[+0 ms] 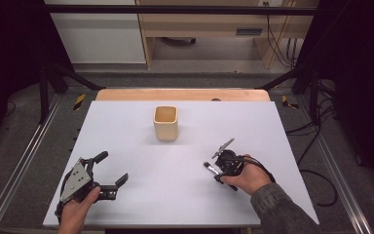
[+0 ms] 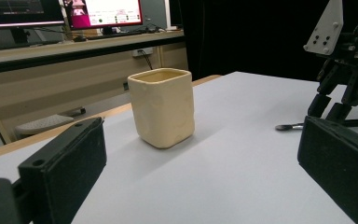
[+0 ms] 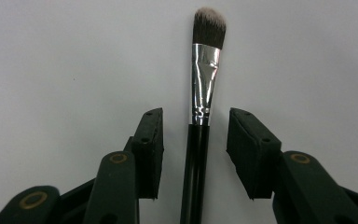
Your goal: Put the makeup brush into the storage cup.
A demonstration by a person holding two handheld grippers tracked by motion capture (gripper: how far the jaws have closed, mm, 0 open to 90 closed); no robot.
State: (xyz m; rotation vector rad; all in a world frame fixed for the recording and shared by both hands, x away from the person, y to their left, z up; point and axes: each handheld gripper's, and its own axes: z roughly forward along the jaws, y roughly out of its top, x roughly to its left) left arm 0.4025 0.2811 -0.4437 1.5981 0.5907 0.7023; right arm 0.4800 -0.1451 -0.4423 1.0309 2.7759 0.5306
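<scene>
A makeup brush (image 3: 204, 70) with a black handle, silver ferrule and dark bristles lies flat on the white table top (image 1: 126, 126). My right gripper (image 3: 195, 121) points down over it, open, with one jaw on each side of the handle and a gap left at both pads. In the high view the right gripper (image 1: 217, 171) is at the right front, with the brush (image 1: 209, 167) under it. My left gripper (image 1: 111, 167) rests at the left front, open, with nothing between its jaws. A cream square cup (image 1: 166, 123) stands upright at the middle back.
The left gripper view looks across the table at the cup (image 2: 162, 109), with the right gripper (image 2: 328, 112) and the brush tip (image 2: 291, 126) at the far right. A wooden strip (image 1: 182, 94) runs along the back edge. Desks and monitors stand beyond.
</scene>
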